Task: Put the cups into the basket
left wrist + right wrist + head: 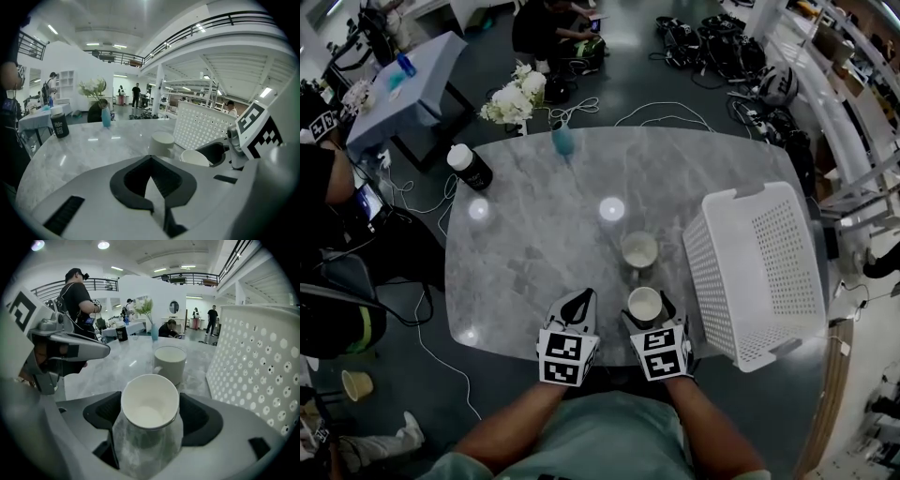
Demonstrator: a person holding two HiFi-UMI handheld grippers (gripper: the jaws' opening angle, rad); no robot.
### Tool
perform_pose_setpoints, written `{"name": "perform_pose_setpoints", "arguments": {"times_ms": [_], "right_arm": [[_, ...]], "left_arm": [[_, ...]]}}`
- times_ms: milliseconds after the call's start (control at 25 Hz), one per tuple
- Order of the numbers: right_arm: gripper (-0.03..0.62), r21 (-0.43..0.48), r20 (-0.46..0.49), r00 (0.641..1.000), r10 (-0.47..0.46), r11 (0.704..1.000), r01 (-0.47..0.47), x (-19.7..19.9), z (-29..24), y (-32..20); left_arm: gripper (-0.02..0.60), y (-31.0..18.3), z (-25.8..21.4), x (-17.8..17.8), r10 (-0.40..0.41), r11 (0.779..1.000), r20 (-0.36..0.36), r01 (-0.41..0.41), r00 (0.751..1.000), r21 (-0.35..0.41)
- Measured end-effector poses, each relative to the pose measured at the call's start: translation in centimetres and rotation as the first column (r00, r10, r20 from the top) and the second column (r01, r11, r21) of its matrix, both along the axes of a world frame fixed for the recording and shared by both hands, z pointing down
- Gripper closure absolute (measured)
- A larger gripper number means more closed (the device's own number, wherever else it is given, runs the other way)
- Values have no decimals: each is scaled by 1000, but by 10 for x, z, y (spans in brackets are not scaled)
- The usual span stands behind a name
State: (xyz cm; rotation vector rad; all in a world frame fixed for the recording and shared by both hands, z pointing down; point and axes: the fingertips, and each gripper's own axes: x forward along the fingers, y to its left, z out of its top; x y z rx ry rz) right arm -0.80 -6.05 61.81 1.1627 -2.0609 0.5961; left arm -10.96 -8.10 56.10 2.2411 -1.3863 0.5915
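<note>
Straddling the near cup (150, 404) with jaws apart, the right gripper (151, 417) should next squeeze and lift it rightward into the basket (255, 366), while the left gripper (151, 178) sits closed and empty.

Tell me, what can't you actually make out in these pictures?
- Right gripper view: the rim of the near cup hides whether the fingers touch it.
- Head view: the print on the dark bottle is too small.
- Right gripper view: the basket runs off the edge.
</note>
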Motion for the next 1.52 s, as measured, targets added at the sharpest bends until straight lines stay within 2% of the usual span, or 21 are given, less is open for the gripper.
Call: {"name": "perform_pose_setpoints", "arguments": {"times_ms": [280,560,920,1520], "right_arm": [[227,3,-33,999,1,1000,-1,2,8,-5],[229,12,-21,1000,6,1000,-6,5,-3,-5],[232,72,11,998,69,995,-70,19,-70,-5],[233,124,69,994,88,988,-96,40,-159,0]], "left_arm": [[580,-1,0,1,-7,1000,2,7,1000,-1],[580,-1,-7,4,-5,1000,-4,5,1000,-1],[580,2,-31,17,18,1000,-23,-18,1000,13],[580,-11,-94,55,75,995,-65,-71,995,70]]}}
